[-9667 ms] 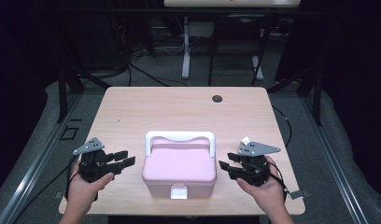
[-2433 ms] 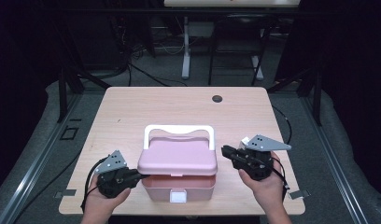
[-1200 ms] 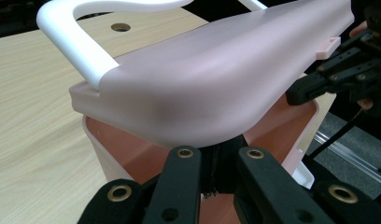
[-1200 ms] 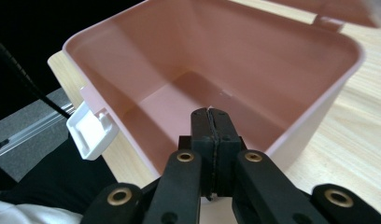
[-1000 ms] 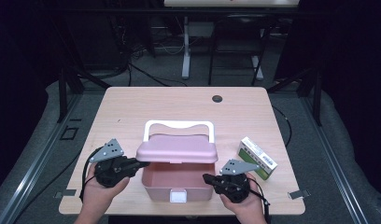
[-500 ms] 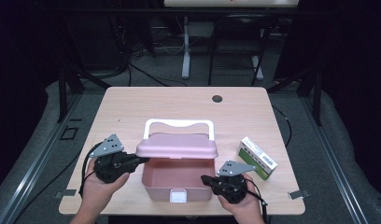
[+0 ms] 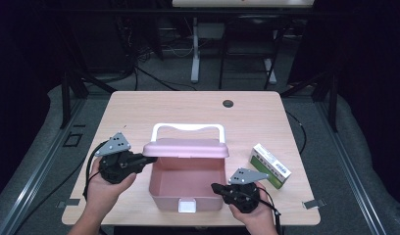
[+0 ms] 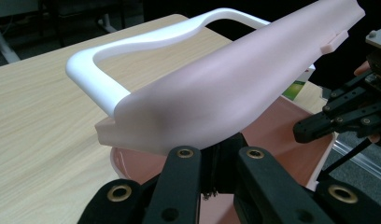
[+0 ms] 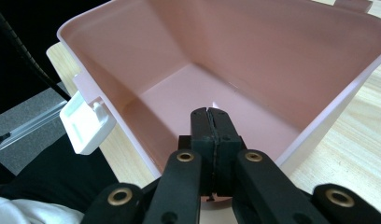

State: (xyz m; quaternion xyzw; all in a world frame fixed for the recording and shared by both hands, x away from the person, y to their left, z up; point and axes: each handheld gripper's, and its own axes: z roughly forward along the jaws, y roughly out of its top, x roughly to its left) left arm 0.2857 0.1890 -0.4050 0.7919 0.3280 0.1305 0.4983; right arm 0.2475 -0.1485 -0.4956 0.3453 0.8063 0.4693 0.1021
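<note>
right gripper (image 7: 218, 188): jaws pressed together on nothing, at the pink box's (image 7: 188, 183) front right rim, tips pointing into the bare cavity; was out at the right side 2.4 s ago.
white latch (image 9: 86, 122): hangs loose, left of the jaws.
left gripper (image 7: 150, 159): jaws pinched narrow at the pink lid's (image 7: 186, 148) left edge, apparently holding it raised; lid was down 2.4 s ago.
green carton (image 7: 271, 165): on the table behind-right of the right gripper, newly set down.
meaning: box open, carton likely goes in next.
</note>
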